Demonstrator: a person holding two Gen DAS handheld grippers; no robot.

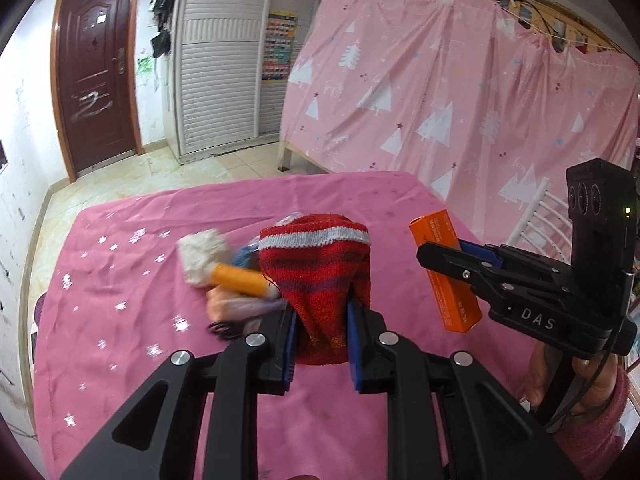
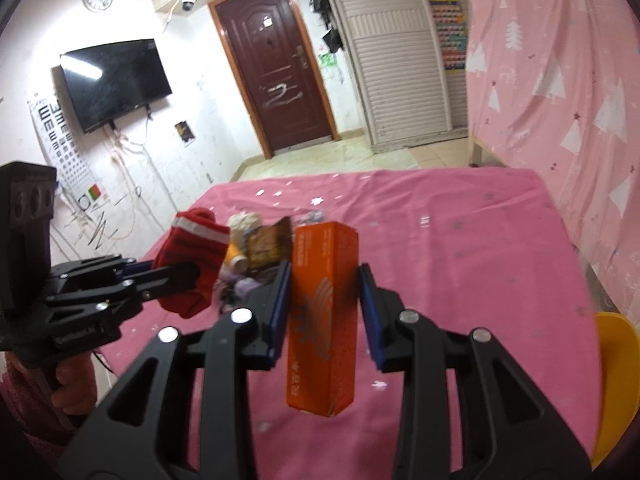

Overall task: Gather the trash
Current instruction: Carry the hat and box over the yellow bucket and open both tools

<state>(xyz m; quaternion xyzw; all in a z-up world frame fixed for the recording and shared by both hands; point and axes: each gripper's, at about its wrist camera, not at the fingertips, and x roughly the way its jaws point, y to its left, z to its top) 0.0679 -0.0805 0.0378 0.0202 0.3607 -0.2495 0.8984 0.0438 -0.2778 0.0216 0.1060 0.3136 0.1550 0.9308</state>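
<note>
My left gripper (image 1: 322,328) is shut on a red striped sock (image 1: 320,276), lifted above the pink table cloth (image 1: 120,280). My right gripper (image 2: 324,308) is shut on an upright orange carton (image 2: 324,320), also held off the table. The left wrist view shows the right gripper (image 1: 456,254) at the right with the orange carton (image 1: 452,292). The right wrist view shows the left gripper (image 2: 176,274) at the left with the sock (image 2: 192,256). A small pile remains on the cloth: a white crumpled wad (image 1: 202,254), an orange tube (image 1: 238,278), a brown wrapper (image 2: 268,246) and pale bits.
A pink curtain with white trees (image 1: 440,100) hangs behind and right of the table. A brown door (image 1: 96,72) and white louvred wardrobe (image 1: 224,80) stand beyond the tiled floor. A yellow chair (image 2: 616,380) sits at the table's right edge. A TV (image 2: 116,80) hangs on the wall.
</note>
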